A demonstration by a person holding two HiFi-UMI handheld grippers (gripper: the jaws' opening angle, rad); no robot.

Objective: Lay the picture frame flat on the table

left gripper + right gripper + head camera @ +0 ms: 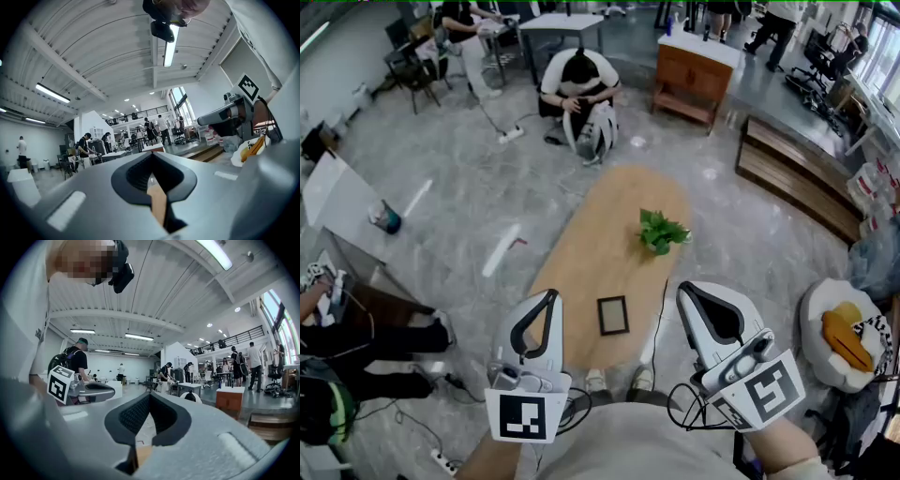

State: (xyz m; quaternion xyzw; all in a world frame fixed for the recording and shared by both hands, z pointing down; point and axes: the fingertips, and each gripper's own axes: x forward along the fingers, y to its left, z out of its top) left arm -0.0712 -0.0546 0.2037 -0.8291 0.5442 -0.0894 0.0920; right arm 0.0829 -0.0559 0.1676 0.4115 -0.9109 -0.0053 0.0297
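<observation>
A small dark picture frame lies flat on the oval wooden table, near its front end. My left gripper is held up at the table's near left edge, jaws shut with nothing between them. My right gripper is raised to the right of the frame, also shut and empty. In the left gripper view the shut left gripper points level across the room, with a strip of tabletop showing through its gap. The right gripper view has the shut right gripper facing the room likewise. The frame is in neither gripper view.
A green potted plant stands on the table's far right part. A person crouches on the floor beyond the table. A wooden cabinet and a low bench stand at the right. A white beanbag with an orange toy sits at right.
</observation>
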